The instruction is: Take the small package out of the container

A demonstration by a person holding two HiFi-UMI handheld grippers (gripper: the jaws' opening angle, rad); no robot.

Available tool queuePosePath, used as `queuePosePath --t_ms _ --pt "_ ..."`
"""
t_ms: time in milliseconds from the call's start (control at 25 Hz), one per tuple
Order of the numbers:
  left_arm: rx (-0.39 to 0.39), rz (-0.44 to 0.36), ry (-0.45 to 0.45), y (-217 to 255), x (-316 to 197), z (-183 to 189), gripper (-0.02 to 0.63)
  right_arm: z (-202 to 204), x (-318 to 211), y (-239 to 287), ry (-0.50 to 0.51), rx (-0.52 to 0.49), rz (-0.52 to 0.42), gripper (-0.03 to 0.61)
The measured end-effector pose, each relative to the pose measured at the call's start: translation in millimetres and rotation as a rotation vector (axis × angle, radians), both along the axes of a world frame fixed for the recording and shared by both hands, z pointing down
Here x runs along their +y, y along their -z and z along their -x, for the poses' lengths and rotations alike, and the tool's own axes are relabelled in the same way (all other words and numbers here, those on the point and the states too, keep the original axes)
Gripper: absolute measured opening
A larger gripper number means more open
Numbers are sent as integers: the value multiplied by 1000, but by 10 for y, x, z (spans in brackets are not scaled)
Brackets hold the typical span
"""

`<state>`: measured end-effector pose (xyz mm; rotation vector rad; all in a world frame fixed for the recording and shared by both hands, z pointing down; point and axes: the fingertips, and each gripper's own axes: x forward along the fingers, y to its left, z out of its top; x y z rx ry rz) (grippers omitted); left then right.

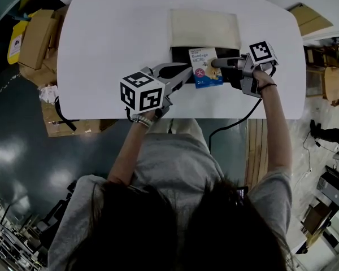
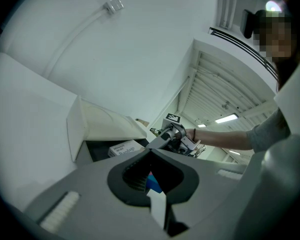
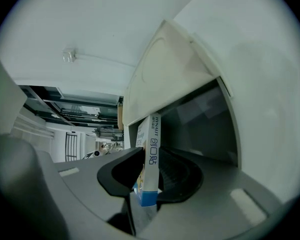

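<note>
The small package (image 1: 206, 66), a white and blue bandage box, stands tilted in the black container (image 1: 181, 52), whose beige lid (image 1: 204, 27) lies open behind it. My right gripper (image 1: 213, 62) comes in from the right and is shut on the package's upper right side. In the right gripper view the package (image 3: 151, 149) shows edge-on between the pads, in front of the container (image 3: 205, 119). My left gripper (image 1: 190, 71) meets the package's left edge, and a blue and white edge sits between its jaws (image 2: 152, 181). The printed end of the package (image 2: 126, 148) and the right gripper (image 2: 167, 134) show beyond.
The container sits near the front edge of a white table (image 1: 113, 38). Cardboard boxes (image 1: 37, 38) are stacked on the floor at the left. A black cable (image 1: 237, 123) hangs from the right gripper below the table edge.
</note>
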<state>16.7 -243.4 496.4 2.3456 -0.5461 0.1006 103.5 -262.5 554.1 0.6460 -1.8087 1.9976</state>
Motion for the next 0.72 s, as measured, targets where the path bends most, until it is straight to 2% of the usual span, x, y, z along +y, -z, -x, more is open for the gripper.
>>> queuePosePath --t_ms 440,720 --pt "1 -25 11 90 61 46 -5 -60 85 114 -88 -70 -56 107" --pt "-7 -51 41 172 89 108 -5 -84 102 218 -159 -141 -138 107"
